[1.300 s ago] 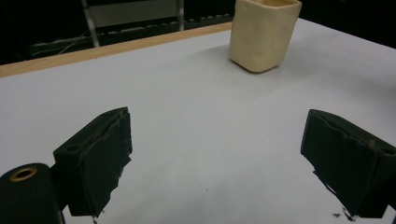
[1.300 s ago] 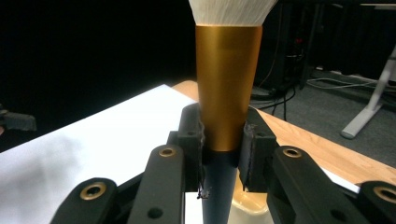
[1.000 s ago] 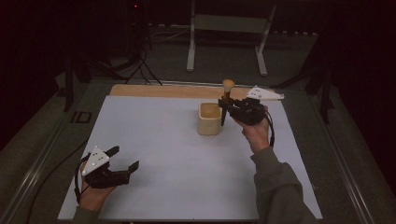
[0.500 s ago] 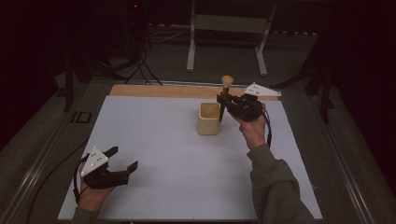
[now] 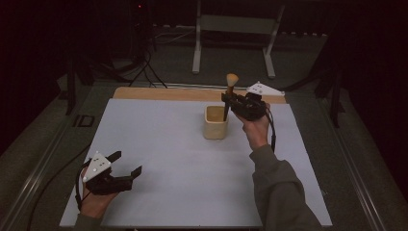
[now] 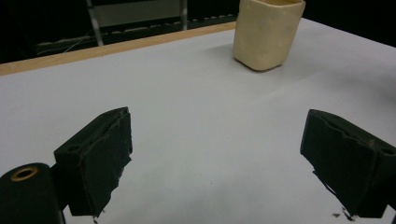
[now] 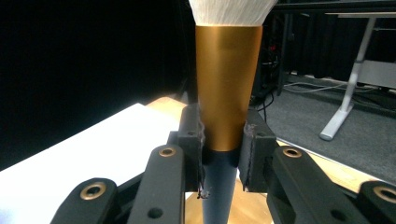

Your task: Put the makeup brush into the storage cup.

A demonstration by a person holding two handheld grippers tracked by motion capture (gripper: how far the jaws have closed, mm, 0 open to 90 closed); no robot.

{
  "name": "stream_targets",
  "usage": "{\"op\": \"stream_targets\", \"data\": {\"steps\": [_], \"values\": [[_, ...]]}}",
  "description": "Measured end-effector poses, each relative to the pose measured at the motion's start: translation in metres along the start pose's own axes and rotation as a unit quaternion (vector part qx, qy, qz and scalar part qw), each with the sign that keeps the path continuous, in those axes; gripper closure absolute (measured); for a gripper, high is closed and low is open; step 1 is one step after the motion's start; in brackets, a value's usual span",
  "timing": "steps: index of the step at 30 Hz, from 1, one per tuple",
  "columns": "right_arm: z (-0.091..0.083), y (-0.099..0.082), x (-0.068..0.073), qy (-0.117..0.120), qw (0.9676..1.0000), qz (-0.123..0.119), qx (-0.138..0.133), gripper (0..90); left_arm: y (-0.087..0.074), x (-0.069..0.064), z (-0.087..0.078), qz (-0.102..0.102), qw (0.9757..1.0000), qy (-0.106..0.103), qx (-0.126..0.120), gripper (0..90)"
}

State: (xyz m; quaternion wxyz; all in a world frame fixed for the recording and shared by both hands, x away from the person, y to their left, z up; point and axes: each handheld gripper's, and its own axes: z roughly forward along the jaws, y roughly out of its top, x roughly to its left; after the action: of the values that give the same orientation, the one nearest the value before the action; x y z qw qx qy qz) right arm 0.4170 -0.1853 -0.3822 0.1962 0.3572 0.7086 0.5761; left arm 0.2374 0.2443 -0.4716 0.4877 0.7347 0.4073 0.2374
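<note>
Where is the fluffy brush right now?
The brush stands upright in the right gripper, bristles up, at the far right of the white mat in the high view. Its dark handle tip points down into the cream cup.

The white table surface lies beneath both the left gripper and the right gripper. A wooden strip borders its far edge, just beyond the right gripper. A small black rectangular fitting sits off the surface's left edge, beyond the left gripper. Farther behind the right gripper, a pale two-legged metal frame stands on the grey floor, with dark cables trailing well to the frame's left.
</note>
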Motion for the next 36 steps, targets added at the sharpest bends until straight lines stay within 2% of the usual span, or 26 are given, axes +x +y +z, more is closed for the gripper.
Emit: {"op": "stream_targets", "data": {"steps": [13,24,36], "values": [[0.014,-0.005,-0.007,-0.03,0.9995,0.003,0.011,73.2,0.0,0.003,-0.003,-0.004,1.0,0.004,-0.005,10.7],[0.021,-0.007,-0.007,-0.039,0.9991,0.005,0.014,73.2,0.0,0.002,-0.002,-0.003,1.0,0.003,-0.003,11.0],[0.032,-0.014,-0.002,-0.041,0.9985,-0.007,0.034,73.1,0.0,0.002,-0.002,0.0,1.0,0.003,-0.003,11.2]]}}
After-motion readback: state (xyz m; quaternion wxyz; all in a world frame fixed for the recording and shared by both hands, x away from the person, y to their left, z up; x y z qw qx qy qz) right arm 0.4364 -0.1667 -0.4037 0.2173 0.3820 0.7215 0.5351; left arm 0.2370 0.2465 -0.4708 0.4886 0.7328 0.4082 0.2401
